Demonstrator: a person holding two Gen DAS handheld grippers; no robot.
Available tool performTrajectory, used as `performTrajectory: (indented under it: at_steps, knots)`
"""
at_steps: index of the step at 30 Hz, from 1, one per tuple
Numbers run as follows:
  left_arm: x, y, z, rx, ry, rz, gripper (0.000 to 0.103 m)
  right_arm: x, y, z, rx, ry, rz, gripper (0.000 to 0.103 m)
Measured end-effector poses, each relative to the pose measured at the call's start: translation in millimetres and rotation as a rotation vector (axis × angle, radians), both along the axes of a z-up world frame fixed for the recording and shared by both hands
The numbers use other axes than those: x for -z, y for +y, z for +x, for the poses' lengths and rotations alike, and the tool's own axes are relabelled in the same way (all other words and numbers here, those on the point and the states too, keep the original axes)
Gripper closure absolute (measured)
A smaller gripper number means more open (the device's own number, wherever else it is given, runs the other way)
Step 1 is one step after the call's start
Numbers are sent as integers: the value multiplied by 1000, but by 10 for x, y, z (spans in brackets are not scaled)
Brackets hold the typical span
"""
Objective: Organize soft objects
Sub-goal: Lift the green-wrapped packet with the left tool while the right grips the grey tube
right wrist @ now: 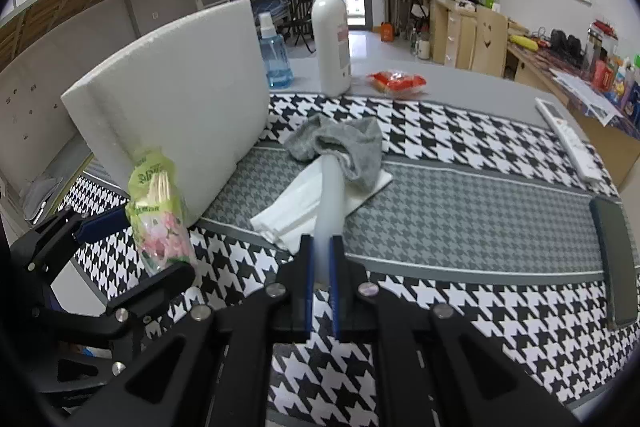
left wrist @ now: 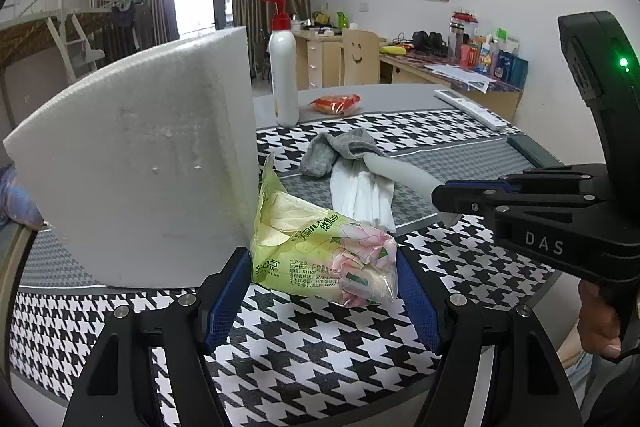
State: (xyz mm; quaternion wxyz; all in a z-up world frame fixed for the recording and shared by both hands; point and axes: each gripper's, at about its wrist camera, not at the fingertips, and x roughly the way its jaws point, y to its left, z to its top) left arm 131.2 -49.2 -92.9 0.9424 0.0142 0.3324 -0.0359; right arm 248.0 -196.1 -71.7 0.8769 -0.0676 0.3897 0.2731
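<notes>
My left gripper (left wrist: 322,281) is shut on a green and pink tissue pack (left wrist: 320,251), held just above the houndstooth mat beside a white foam block (left wrist: 140,167). It also shows in the right wrist view (right wrist: 160,211). My right gripper (right wrist: 320,259) is shut on a pale grey tube (right wrist: 330,195), whose far end lies in a grey sock (right wrist: 344,143) on folded white tissues (right wrist: 296,203). In the left wrist view the right gripper (left wrist: 444,205) holds the tube (left wrist: 400,175) by the sock (left wrist: 340,151).
A white pump bottle (right wrist: 330,43), a blue spray bottle (right wrist: 274,55) and a red snack packet (right wrist: 396,81) stand at the table's far side. A white remote (right wrist: 568,143) and a dark phone (right wrist: 614,259) lie at right. The foam block (right wrist: 172,99) stands at left.
</notes>
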Motion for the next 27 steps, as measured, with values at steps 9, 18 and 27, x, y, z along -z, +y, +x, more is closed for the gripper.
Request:
performTrajectory:
  at_steps: [9,18,27]
  knots:
    - [-123,13,-124,9,-41,8,30,-139,-25,-99,16,-44,9,94]
    - [-264,31,-251,18,-88,16,30,-293,-39,-216,28,-102,6,94]
    - [-431,26,-310,33,-146,46,30,-460,-66,-305,38,-155,31,93]
